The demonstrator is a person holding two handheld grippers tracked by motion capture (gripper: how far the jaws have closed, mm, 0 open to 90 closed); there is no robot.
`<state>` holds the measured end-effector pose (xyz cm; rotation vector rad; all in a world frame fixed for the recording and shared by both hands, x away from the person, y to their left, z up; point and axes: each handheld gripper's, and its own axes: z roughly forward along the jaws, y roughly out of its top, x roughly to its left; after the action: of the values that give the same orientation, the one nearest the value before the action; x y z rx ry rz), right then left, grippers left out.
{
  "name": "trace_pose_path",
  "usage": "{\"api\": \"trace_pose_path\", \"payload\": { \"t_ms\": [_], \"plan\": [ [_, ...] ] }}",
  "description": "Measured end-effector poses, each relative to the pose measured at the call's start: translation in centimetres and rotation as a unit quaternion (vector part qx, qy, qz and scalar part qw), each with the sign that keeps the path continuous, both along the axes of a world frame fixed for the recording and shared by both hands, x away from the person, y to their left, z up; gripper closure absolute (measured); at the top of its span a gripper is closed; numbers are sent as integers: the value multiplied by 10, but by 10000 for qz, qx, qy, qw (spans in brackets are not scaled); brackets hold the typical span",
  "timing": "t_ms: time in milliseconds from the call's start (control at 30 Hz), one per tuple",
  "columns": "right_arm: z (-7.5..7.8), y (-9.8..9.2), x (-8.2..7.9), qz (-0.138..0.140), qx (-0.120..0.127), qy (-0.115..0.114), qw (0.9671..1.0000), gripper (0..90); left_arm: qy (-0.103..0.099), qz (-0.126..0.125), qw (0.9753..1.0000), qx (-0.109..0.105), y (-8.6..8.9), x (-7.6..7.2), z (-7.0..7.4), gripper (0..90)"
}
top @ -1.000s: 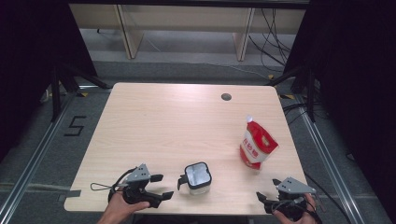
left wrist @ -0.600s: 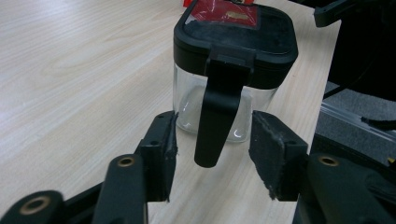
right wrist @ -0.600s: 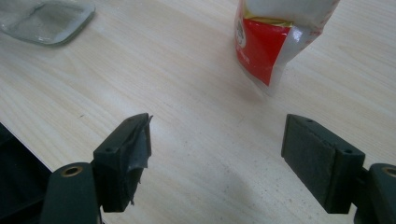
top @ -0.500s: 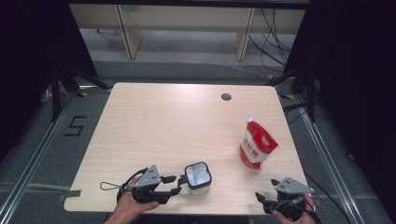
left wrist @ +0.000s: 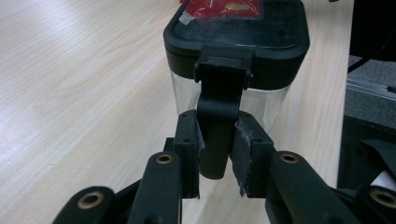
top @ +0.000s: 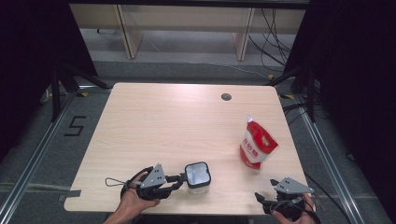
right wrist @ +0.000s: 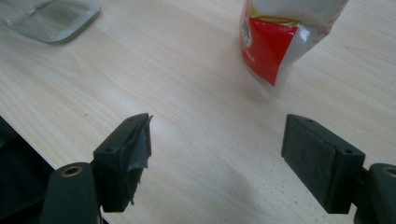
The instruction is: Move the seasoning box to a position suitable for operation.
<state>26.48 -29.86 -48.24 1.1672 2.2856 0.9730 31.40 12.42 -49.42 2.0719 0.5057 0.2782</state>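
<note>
From above, your left claw meets the lidded clear container at the tabletop's near edge; your right claw sits well apart, the red-and-white pouch beyond it.

Left gripper view: your claw is clamped on the container's black latch tab.

Right gripper view: your claw gapes wide, holding nothing, the pouch ahead.

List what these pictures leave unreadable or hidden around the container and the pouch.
- Container contents: high view, the dark lid is too small and glossy to see through.
- Container latch grip: left gripper view, the left claw pads flank its tab; contact is unclear.
- Pouch top: right gripper view, cut off by the upper edge.
- Pouch print: high view, too small to read.
</note>
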Motion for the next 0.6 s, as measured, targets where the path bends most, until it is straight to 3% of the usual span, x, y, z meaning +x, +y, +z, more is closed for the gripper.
{"api": "trace_pose_path", "payload": {
  "t_ms": [67, 167, 200, 233, 267, 300, 333, 367, 400, 567, 600],
  "plan": [
    [-1, -1, 2, 136, -115, -209, 9996, 252, -36, -9, 10000, -1, 1, 3, 0, 725],
    [0, 0, 1, 85, -53, -116, 9999, 262, -40, -124, 9999, -91, 3, 10, -2, 725],
    [0, 1, 1, 80, -56, -106, 9999, 262, -349, -352, 9987, 70, 5, 17, -1, 726],
    [0, 1, 1, 83, -53, -123, 9999, 262, -503, -489, 9975, 128, 6, 21, 0, 727],
    [-1, 1, 1, 133, -33, -96, 9999, 263, -454, -517, 9976, 78, 6, 22, -1, 727],
    [-1, 2, 0, 103, -14, -72, 9999, 265, -489, -705, 9963, 91, 6, 26, 0, 728],
    [0, 2, 0, 89, -21, -83, 9999, 267, -618, -745, 9952, 148, 6, 28, 0, 728],
    [0, 2, 1, 125, -34, -119, 9998, 267, -538, -636, 9965, 107, 5, 27, 0, 728],
    [0, 4, -1, 31, 22, -11, 10000, 267, -545, -660, 9962, 142, 5, 27, 0, 728],
    [-1, 5, 1, 182, -86, -112, 9997, 281, -607, -954, 9935, 135, 0, 29, 0, 728],
    [-1, 5, 1, 215, -60, -86, 9997, 280, -548, -841, 9949, 98, -1, 27, 0, 728]
  ]
}}
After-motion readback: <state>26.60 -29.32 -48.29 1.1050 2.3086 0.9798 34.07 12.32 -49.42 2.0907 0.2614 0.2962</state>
